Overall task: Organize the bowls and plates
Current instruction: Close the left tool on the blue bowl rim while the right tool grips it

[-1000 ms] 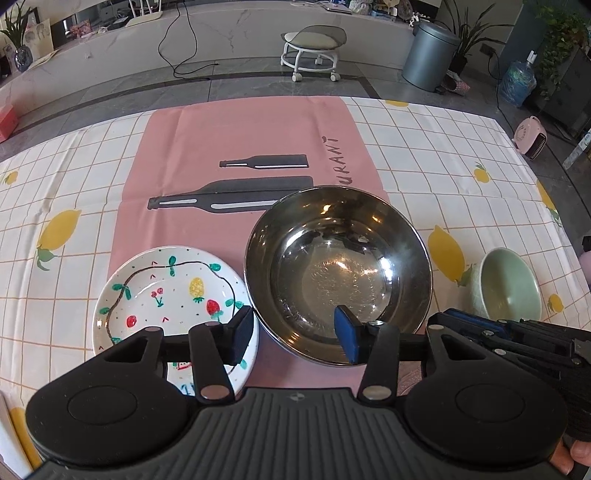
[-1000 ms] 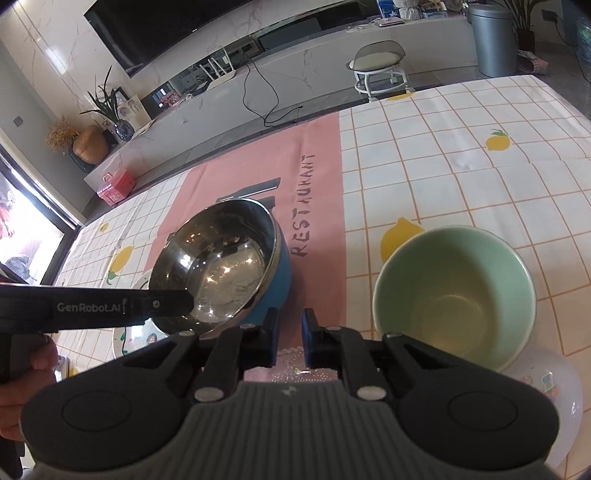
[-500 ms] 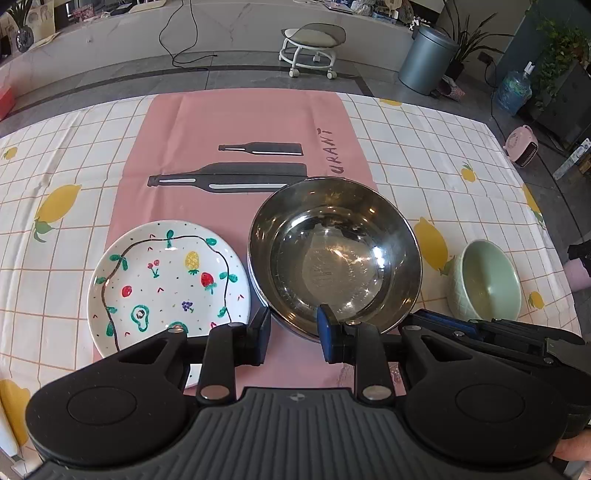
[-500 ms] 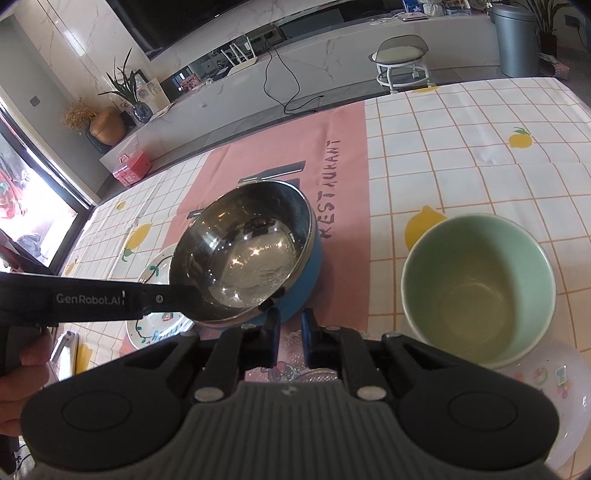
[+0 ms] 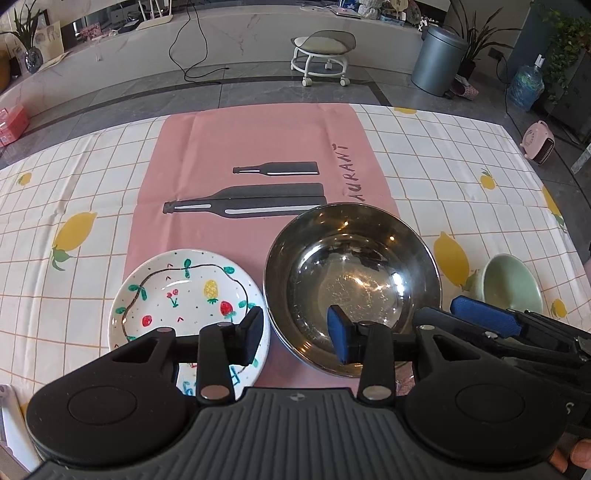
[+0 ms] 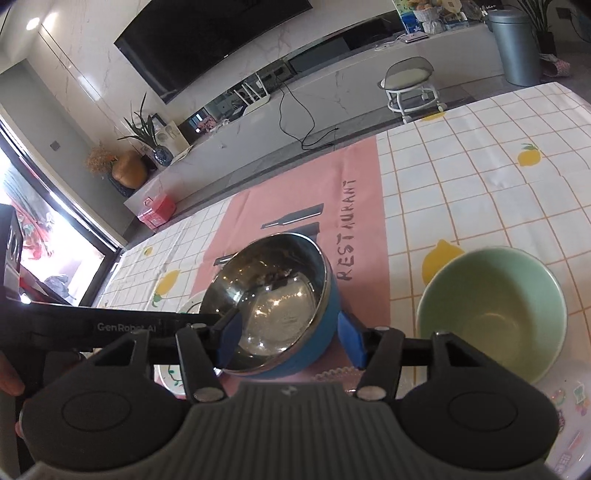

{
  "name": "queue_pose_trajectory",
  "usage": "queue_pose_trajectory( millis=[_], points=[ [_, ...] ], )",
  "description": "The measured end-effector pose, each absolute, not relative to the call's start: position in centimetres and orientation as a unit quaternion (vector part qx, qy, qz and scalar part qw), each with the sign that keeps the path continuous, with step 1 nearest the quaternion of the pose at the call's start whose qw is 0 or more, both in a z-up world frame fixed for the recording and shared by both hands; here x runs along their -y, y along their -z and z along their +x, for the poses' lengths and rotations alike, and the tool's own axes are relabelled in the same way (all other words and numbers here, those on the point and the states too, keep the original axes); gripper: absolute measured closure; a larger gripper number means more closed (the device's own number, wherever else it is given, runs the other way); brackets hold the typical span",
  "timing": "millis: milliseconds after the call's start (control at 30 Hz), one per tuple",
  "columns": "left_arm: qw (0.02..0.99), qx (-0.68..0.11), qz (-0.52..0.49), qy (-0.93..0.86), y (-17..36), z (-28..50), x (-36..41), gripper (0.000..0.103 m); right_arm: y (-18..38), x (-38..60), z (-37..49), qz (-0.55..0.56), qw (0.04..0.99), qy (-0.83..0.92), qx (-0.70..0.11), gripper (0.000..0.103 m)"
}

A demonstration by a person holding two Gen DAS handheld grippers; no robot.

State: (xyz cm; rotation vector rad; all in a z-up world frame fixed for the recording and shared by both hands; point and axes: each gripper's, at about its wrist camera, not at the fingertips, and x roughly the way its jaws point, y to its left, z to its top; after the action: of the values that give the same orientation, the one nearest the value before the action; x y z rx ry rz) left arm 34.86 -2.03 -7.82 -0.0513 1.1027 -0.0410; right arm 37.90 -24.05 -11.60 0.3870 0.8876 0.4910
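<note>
A home living room: a large black wall-mounted television [image 6: 207, 40] above a long white marble-look console [image 6: 332, 99], leafy potted plants [image 5: 476, 33], a lemon-print checked tablecloth [image 5: 461, 177].

Steel bowl [image 5: 351, 280], blue outside, upright on pink mat; painted plate [image 5: 184, 299] just left; empty green bowl [image 6: 491, 314] right, on another plate [image 6: 569, 406].

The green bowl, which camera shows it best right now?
The right wrist view: the green bowl sits close and large, its whole rim and empty inside visible. The left wrist view shows it small at the right edge, partly hidden behind the right gripper.
</note>
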Motion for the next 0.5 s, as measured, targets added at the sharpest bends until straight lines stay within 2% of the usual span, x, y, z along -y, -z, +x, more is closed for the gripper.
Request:
queue_pose_trajectory(
  millis=[100, 267, 400, 500],
  points=[
    [0.846, -0.532, -0.030, 0.013, 8.9, 35.4, 1.8, 0.058, 12.8, 23.3, 38.4, 0.181, 0.853, -0.199, -0.447, 0.039],
    [0.834, -0.548, -0.050, 0.021, 10.8, 35.9, 1.7, 0.058, 14.0, 22.6, 38.5, 0.185, 0.852, -0.190, -0.452, 0.043],
    [0.835, -0.548, -0.041, 0.017, 11.4, 35.9, 2.1, 0.071, 14.7, 22.2, 38.6, 0.190, 0.849, -0.187, -0.456, 0.055],
    [0.833, -0.551, -0.048, 0.007, 11.5, 35.9, 2.1, 0.080, 15.4, 22.0, 38.9, 0.196, 0.840, -0.195, -0.467, 0.060]
  ],
)
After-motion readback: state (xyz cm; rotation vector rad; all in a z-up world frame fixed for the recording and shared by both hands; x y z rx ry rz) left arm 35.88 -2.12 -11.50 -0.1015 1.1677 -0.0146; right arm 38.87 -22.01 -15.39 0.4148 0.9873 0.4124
